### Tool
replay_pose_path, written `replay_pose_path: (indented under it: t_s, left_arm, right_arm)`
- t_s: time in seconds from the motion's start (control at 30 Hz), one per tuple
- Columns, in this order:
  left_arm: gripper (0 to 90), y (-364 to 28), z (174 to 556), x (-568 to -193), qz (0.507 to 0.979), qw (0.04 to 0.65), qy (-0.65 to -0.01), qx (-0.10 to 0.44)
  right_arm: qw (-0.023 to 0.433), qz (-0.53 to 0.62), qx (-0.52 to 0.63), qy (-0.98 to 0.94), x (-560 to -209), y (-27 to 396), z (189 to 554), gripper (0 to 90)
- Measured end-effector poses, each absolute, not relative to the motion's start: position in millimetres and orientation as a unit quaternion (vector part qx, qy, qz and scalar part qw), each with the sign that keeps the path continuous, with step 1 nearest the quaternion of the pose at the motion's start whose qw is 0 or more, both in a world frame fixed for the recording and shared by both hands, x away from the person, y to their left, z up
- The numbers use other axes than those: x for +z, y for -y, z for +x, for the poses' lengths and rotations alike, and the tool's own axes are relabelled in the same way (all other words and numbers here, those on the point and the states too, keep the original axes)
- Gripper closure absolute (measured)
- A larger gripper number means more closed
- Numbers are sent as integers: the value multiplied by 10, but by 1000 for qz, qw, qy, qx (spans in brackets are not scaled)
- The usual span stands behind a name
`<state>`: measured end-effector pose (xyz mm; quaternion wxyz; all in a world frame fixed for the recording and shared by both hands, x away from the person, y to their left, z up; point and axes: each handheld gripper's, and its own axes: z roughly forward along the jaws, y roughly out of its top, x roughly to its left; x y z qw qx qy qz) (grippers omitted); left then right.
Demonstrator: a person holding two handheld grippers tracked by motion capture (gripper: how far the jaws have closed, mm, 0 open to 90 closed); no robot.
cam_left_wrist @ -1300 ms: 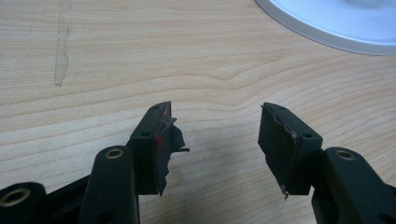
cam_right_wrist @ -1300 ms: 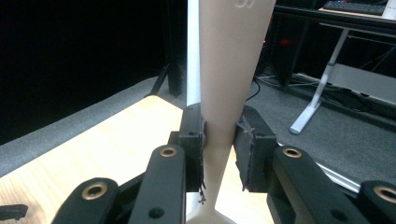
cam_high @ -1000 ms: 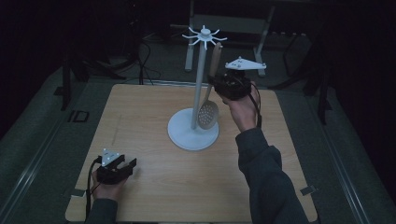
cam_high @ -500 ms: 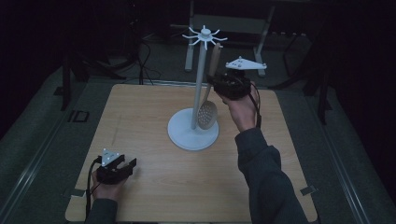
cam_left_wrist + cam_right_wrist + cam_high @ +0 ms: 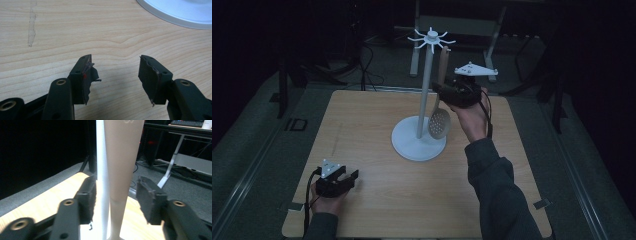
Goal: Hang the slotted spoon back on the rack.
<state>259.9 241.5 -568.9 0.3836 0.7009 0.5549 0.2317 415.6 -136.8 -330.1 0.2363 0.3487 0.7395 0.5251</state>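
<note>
The wooden table [image 5: 362,130] lies under the left gripper [image 5: 349,174], with a pale scuff [image 5: 31,25] ahead of its jaws and to their left. Grey floor [image 5: 257,150] surrounds the table. Far beyond the right gripper [image 5: 439,90], black cables [image 5: 367,60] trail over the floor, and a white desk leg [image 5: 172,162] stands past its right jaw.

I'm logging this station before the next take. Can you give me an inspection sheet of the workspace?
Surface: wooden table, pale streak near the left gripper's view.
Job's things: white stand on a round base; slotted spoon hanging beside its pole.
Clutter: nothing seen.
Grippers: left gripper resting on the table, jaws open, nothing between them; right gripper raised, jaws open either side of the spoon's handle.
Cables: one trailing from each gripper; more on the floor behind.
Surroundings: dark room, grey floor, desk legs behind.
</note>
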Motion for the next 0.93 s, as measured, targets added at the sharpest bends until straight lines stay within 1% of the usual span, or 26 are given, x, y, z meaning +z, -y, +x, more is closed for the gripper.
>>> replay_pose_path:
  t_s: [0.13,0.43,0.53,0.6,0.63,0.73,0.93]
  left_arm:
    - [450,-2413,2600,-5691,701,383,-555,232]
    - [450,-2406,2603,-5695,702,382,-555,232]
    - [449,-2404,2604,-5697,703,381,-555,231]
    - [449,-2404,2604,-5697,703,380,-555,230]
    - [449,-2404,2604,-5697,703,381,-555,231]
    - [448,-2406,2605,-5696,703,381,-555,230]
    - [448,-2408,2607,-5696,702,382,-555,230]
  right_arm:
    - [239,350,521,-740,-3303,1368,4152,411]
    - [244,342,512,-749,-3315,1355,4148,273]
    - [247,343,507,-751,-3322,1347,4142,208]
    - [247,342,507,-752,-3324,1346,4137,194]
    - [248,341,506,-753,-3330,1346,4132,165]
    - [251,340,502,-755,-3339,1353,4124,146]
    - [256,339,498,-756,-3375,1430,4085,139]
